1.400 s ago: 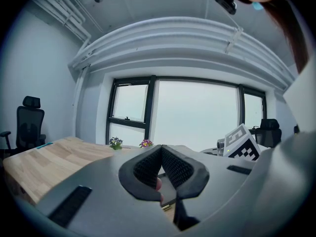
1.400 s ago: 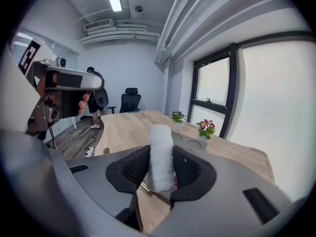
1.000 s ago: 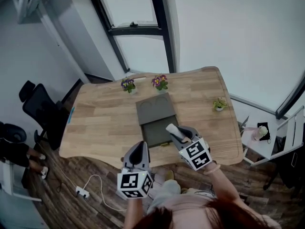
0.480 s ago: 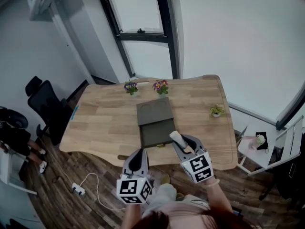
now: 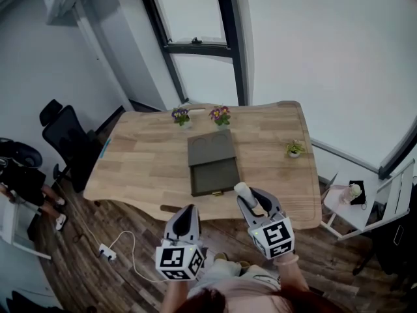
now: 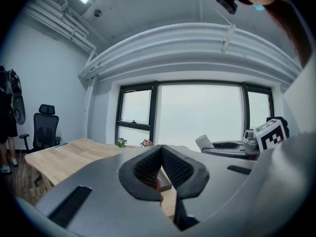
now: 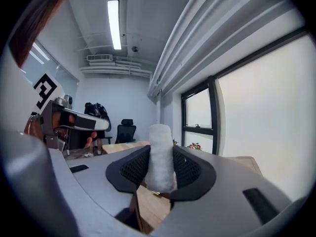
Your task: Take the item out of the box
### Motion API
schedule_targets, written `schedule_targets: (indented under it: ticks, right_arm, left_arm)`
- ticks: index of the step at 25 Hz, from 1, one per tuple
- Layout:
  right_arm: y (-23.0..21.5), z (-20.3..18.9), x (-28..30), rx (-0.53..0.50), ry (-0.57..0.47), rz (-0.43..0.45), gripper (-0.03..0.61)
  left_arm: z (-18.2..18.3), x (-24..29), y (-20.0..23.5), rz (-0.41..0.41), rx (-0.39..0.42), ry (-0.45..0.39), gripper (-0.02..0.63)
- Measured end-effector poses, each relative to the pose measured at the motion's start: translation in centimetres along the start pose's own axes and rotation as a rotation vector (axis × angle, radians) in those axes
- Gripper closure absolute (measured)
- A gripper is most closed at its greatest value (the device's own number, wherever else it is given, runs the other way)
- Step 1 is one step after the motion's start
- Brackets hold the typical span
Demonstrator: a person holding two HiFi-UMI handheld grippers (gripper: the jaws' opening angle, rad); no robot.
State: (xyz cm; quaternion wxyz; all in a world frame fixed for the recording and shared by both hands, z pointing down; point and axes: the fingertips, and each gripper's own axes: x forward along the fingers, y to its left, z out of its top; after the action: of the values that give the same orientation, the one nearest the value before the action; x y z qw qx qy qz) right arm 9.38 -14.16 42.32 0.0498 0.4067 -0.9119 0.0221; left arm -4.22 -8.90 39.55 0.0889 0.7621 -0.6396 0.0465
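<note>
White, fuzzy cloth: the white roll (image 7: 159,142) is clamped between the two black pads of the right gripper (image 7: 161,168). It stands upright, and its top rises clear above the jaws. In the head view the right gripper (image 5: 248,198) is seen over the near edge of the wooden table (image 5: 143,168), with the white roll (image 5: 242,188) poking out ahead of the jaws.

The roll is outside the box (image 5: 212,175), at about 5 o'clock from it and apart from it. The box is dark grey-green and lies open at the middle of the table. Its lid is folded flat toward 12 o'clock.

The left gripper (image 6: 161,154) is closed, and its ribbed pads are pressed together at the tips. In the head view the left gripper (image 5: 187,212) is held off the table's near edge, at about 7 o'clock from the box and level with the right one.

Other items noted:
- Two flower pots (image 5: 180,117) with purple blooms are set at the table's 12 o'clock edge, just beyond the lid.
- A small green plant (image 5: 294,149) is placed at 2 o'clock from the box.
- A black office chair (image 5: 65,139) is seen at 9 o'clock, beside the table.
- A power strip (image 5: 104,252) with a white cable lies on the wood floor at 8 o'clock.
- A side table (image 5: 345,204) stands at 4 o'clock, off the table's right end.
</note>
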Motion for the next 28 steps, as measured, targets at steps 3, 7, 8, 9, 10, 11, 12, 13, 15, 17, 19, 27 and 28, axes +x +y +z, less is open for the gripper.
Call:
schedule_targets:
  ticks: [3,7,8,9,10,11,12,13,15,17,19,27,28]
  right_arm:
    - [-0.2,0.4,-0.5,-0.005,-0.016,-0.023,0.448]
    - [-0.2,1.1,-0.7,-0.003,-0.04,-0.048,0.448]
    - [0.0,1.3,-0.6,-0.005,-0.045,-0.053,0.448]
    - [0.3,1.4,-0.5,-0.006,-0.051,-0.057,0.448]
    - [0.6,1.5,-0.4,-0.007,-0.056,-0.062,0.448]
    - [1.0,1.5,-0.3,-0.006,-0.061,-0.068,0.448]
    - [1.4,1.6,-0.1,-0.007,-0.063,-0.076,0.448]
    - [1.7,1.8,0.1,-0.012,-0.062,-0.085,0.448]
    - [2.4,2.2,0.4,-0.022,-0.055,-0.1,0.448]
    - [3.2,2.6,0.7,-0.033,-0.049,-0.11,0.448]
    - [3.9,3.0,0.8,-0.047,-0.042,-0.122,0.448]
    - [6.7,3.7,2.2,-0.078,-0.037,-0.149,0.448]
    - [7.0,3.9,2.3,-0.084,-0.037,-0.152,0.448]
  left_arm:
    - [-0.2,-0.4,0.1,-0.002,0.002,0.006,0.611]
    - [-0.1,-0.8,0.5,-0.015,0.002,0.005,0.611]
    - [0.0,-0.9,0.7,-0.02,0.003,0.003,0.611]
    - [0.1,-1.0,0.9,-0.026,0.004,0.001,0.611]
    - [0.1,-1.1,1.1,-0.033,0.006,0.001,0.611]
    - [0.1,-1.2,1.3,-0.04,0.009,0.001,0.611]
    - [0.1,-1.3,1.6,-0.046,0.013,0.003,0.611]
    - [0.1,-1.4,1.9,-0.052,0.017,0.005,0.611]
    - [0.2,-1.7,2.7,-0.063,0.019,0.007,0.611]
    - [0.5,-2.2,3.5,-0.073,0.014,0.006,0.611]
    - [0.7,-2.6,4.3,-0.082,0.01,0.003,0.611]
    - [0.8,-3.4,6.7,-0.128,0.014,-0.014,0.611]
    - [0.9,-3.5,6.9,-0.131,0.013,-0.017,0.611]
